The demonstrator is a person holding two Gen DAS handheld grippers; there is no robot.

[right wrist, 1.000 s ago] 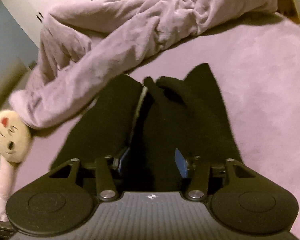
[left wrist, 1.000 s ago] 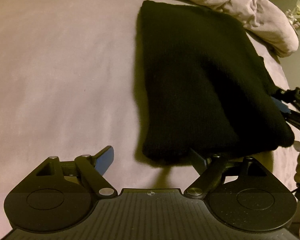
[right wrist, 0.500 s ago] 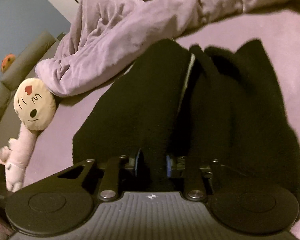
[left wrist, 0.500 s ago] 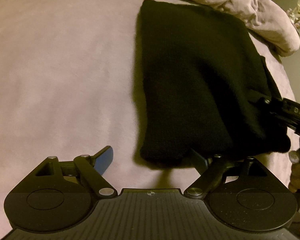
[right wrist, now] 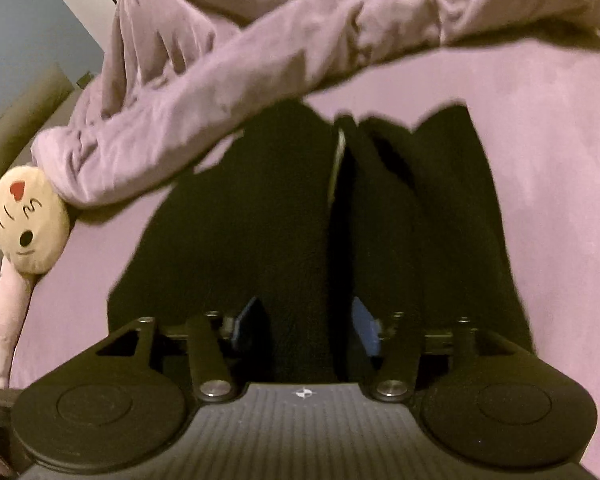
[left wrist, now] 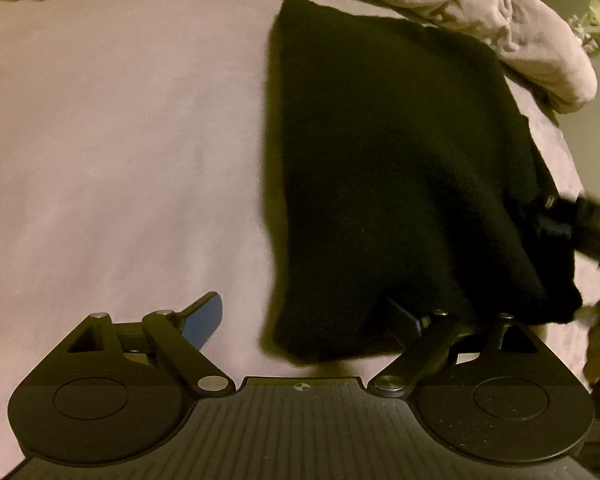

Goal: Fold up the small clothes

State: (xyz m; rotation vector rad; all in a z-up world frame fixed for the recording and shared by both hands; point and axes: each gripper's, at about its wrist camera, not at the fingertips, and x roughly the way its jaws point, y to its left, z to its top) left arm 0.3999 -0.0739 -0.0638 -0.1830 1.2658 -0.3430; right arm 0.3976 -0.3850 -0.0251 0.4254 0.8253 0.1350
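Lying folded on the bed (left wrist: 120, 140), the black garment (left wrist: 388, 168) runs its long axis away from both cameras, toward the crumpled blanket (left wrist: 520, 36) at the far side. From the left hand-held gripper (left wrist: 312, 320) it sits ahead and to the right: only the garment's near hem reaches between the spread jaws, with one blue finger (left wrist: 204, 316) on bare bedsheet and the other hidden under the cloth's corner. That gripper stands wide open and clamps nothing.

The right hand-held gripper (right wrist: 306, 324) is the nearer one. In its own view the garment (right wrist: 240, 220) lies straight ahead, and a raised fold sits between the jaws. Those jaws have just been opening after a pinch; they now stand about half apart, and whether the pads still press the fold cannot be told. The next fold would likely fall to this hand.

A plush toy (right wrist: 28, 224) lies off at the bed's edge.
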